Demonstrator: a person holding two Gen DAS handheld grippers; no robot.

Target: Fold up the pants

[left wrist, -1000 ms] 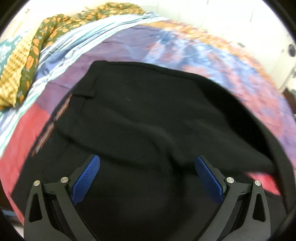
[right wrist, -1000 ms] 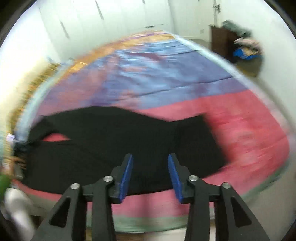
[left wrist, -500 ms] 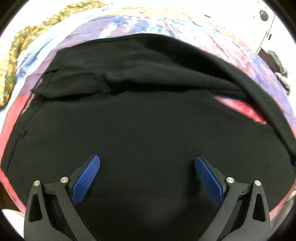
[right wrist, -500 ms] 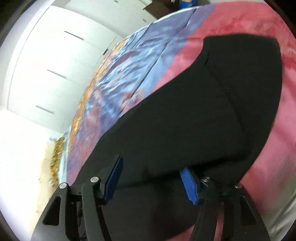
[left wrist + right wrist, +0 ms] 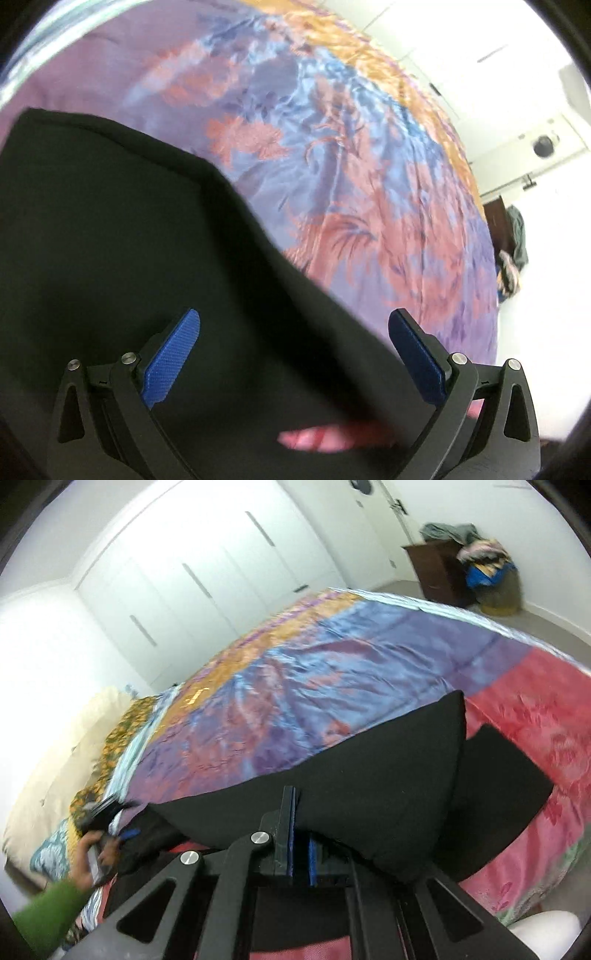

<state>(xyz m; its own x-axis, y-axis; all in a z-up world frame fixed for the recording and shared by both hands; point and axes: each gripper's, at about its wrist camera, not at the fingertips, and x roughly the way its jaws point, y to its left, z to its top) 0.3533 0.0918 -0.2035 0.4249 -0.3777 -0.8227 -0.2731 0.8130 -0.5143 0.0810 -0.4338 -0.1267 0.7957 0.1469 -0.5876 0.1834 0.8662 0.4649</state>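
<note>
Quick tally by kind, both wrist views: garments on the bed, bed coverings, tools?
Black pants: 1
Patterned bedspread: 1
Tools: 2, left tool open over the pants, right tool shut on the pants
Total: 4

**Hidden, cropped and blurred parts**

In the left wrist view the black pants point(image 5: 129, 240) run off the left and bottom edges, so their full outline cannot be told. A pink smear point(image 5: 314, 439) low in that view is too blurred to identify. In the right wrist view the right gripper point(image 5: 295, 834) covers the fabric edge it pinches, and the lower pant layer is partly hidden beneath the lifted one. The person's hand point(image 5: 92, 860) at the left is blurred, and what it holds cannot be made out. The clothes heap point(image 5: 484, 557) in the far corner is too small to sort.
</note>
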